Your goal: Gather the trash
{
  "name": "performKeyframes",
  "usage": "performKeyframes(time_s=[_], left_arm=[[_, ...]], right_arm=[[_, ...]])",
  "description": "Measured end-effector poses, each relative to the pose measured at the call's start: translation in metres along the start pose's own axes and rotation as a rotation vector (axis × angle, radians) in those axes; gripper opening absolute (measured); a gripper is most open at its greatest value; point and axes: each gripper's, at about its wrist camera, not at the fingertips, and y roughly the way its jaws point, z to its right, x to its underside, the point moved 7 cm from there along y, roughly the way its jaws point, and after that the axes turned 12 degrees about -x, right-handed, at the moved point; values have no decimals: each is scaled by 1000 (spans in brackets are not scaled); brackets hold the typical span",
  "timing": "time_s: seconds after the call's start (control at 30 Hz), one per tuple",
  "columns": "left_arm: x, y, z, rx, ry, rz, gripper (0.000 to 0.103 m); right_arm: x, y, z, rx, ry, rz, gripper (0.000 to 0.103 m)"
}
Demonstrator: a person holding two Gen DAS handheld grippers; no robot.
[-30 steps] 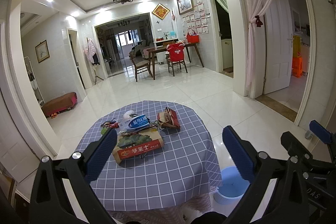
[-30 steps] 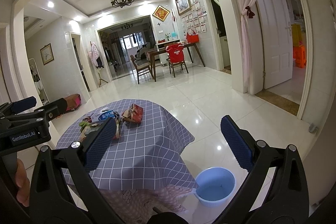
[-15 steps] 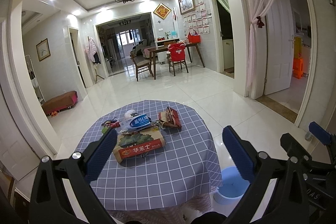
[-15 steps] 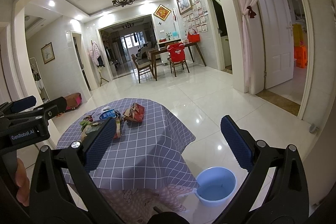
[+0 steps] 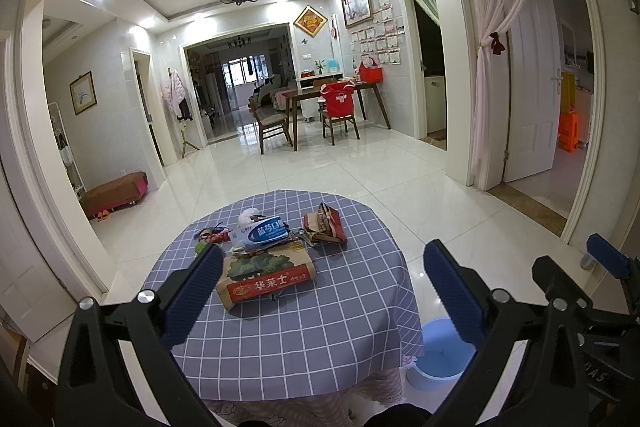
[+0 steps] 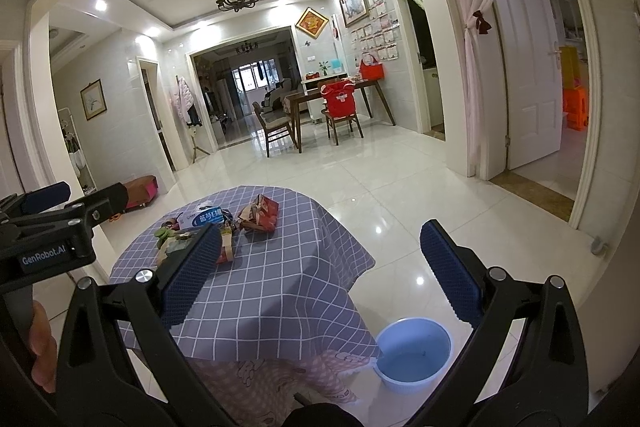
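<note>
While trash [image 5: 272, 251] lies on the table [image 5: 320, 327], each hand-held gripper, left [image 5: 324, 291] and right [image 6: 320, 275], hovers spread wide, empty.

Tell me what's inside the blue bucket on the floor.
The blue bucket looks empty: only its bare blue bottom with a tiny dark speck shows. The right gripper's finger covers part of the far rim.

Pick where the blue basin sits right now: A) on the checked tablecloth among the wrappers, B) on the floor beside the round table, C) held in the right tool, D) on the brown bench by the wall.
B: the blue basin stands on the white tile floor beside the draped round table, empty and apart from both open tools.
</note>
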Motion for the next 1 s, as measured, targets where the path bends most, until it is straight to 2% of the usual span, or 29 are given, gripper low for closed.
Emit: performKeyframes(time_s=[1.0], left_arm=[[2,1,-9,-5,-6,-6,99]], right_arm=[[10,15,-12,-27,-22,-19,97]])
